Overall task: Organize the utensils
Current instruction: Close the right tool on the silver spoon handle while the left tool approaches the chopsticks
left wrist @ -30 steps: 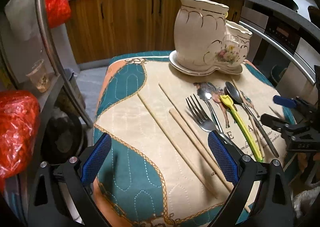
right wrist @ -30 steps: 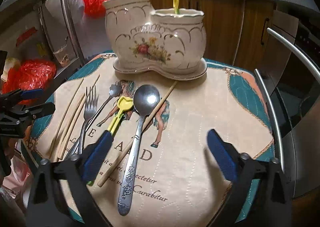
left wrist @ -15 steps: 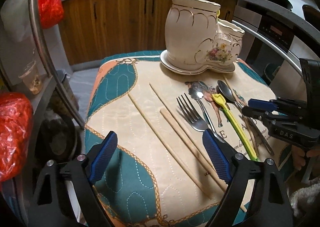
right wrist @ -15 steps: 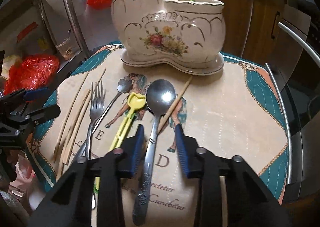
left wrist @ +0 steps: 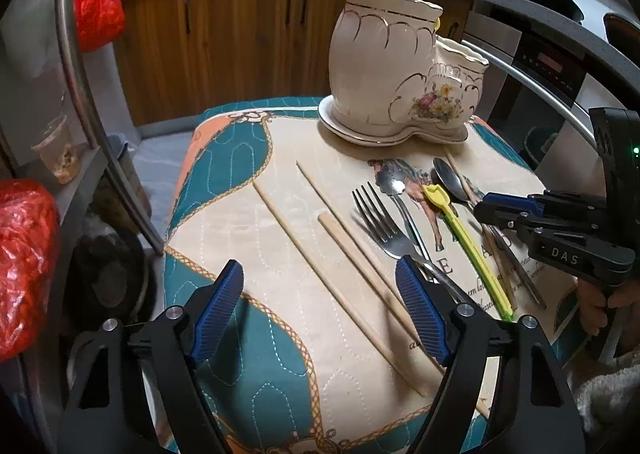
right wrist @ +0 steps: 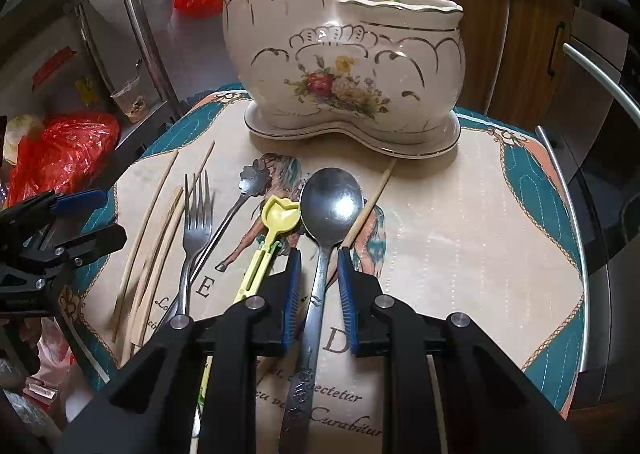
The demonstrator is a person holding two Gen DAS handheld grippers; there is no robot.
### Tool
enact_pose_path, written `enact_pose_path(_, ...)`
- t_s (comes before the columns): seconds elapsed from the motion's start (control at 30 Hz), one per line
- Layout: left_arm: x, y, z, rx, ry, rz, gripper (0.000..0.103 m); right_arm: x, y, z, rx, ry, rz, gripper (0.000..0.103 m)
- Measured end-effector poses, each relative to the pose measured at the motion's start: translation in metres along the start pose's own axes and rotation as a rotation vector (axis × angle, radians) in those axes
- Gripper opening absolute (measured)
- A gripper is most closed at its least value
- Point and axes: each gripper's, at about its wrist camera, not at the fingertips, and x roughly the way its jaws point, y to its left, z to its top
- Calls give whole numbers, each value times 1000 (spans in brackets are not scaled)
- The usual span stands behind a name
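A cream ceramic two-pot utensil holder (right wrist: 340, 70) (left wrist: 396, 74) stands at the back of the cloth-covered table (right wrist: 460, 222); a yellow utensil sticks out of its lower pot, a fork out of the taller one. In front lie a large steel spoon (right wrist: 330, 210), a yellow plastic scoop (right wrist: 276, 226), a small flower-end spoon (right wrist: 250, 182), a fork (right wrist: 194, 214) (left wrist: 380, 222) and several wooden chopsticks (left wrist: 320, 254). My right gripper (right wrist: 319, 278) is narrowed around the large spoon's handle, pads just apart from it. My left gripper (left wrist: 320, 310) is open above the chopsticks.
One chopstick (right wrist: 370, 206) lies right of the large spoon. Red plastic bags (right wrist: 60, 154) and a plastic cup (right wrist: 128, 98) sit on a shelf left of the table. Metal rails (right wrist: 572, 222) curve past both sides. Wooden cabinets and a counter stand behind.
My right gripper has closed from wide open to a narrow gap and moved forward over the large spoon's handle. My left gripper has shifted slightly and stayed open.
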Motion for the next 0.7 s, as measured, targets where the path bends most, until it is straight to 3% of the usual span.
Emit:
enact_pose_path(0.3, 3, 1, 0, -4, 13, -6, 67, 5, 0, 1, -10, 8, -11, 18)
enact_pose_path(0.7, 3, 1, 1, -1, 15, -8, 65, 11, -1, 4, -13, 21, -16, 15)
